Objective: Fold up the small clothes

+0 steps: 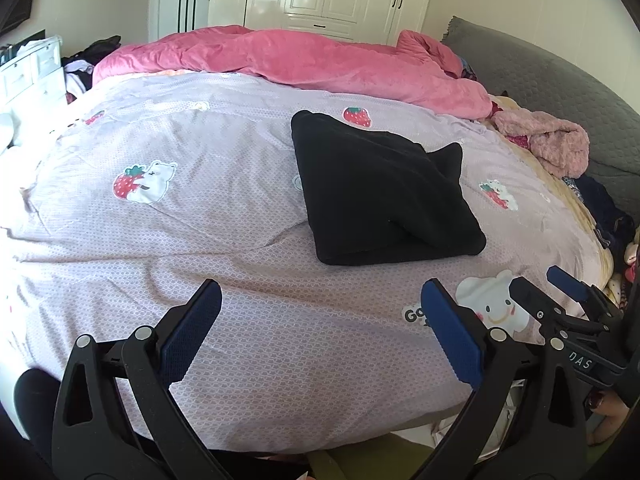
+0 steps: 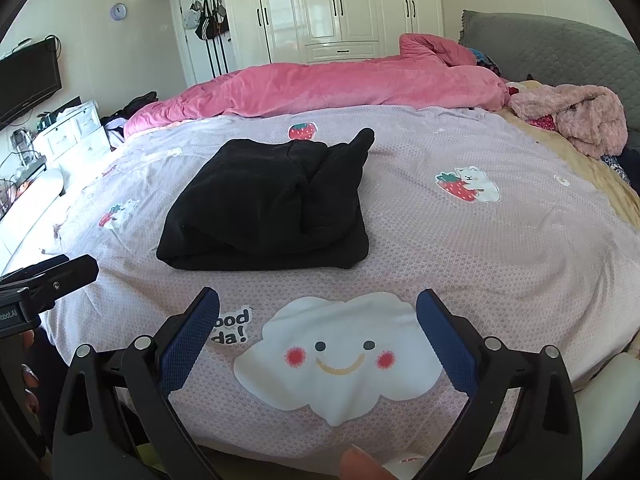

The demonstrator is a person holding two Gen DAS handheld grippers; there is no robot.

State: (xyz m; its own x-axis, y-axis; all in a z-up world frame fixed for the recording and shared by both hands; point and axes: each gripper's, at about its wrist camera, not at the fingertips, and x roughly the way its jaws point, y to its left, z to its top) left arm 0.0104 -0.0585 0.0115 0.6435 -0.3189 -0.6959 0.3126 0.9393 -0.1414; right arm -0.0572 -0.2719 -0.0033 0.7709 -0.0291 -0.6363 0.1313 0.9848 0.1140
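Lying ahead of both claws on the lilac bedspread point(image 2: 500, 240), the black garment point(image 2: 268, 204) looks folded into a compact bundle with one corner sticking up, while the left claw point(image 1: 320, 320) and right claw point(image 2: 318, 320) gape empty, leaving only tidying

Bed point(image 2: 500, 240) carries black garment point(image 2: 268, 208), pink quilt point(image 2: 320, 88).

Bedspread point(image 2: 460, 240) bare around black garment point(image 2: 268, 208); pink duvet point(image 2: 340, 84) behind, fluffy pink clothes point(image 2: 576, 116) far right.
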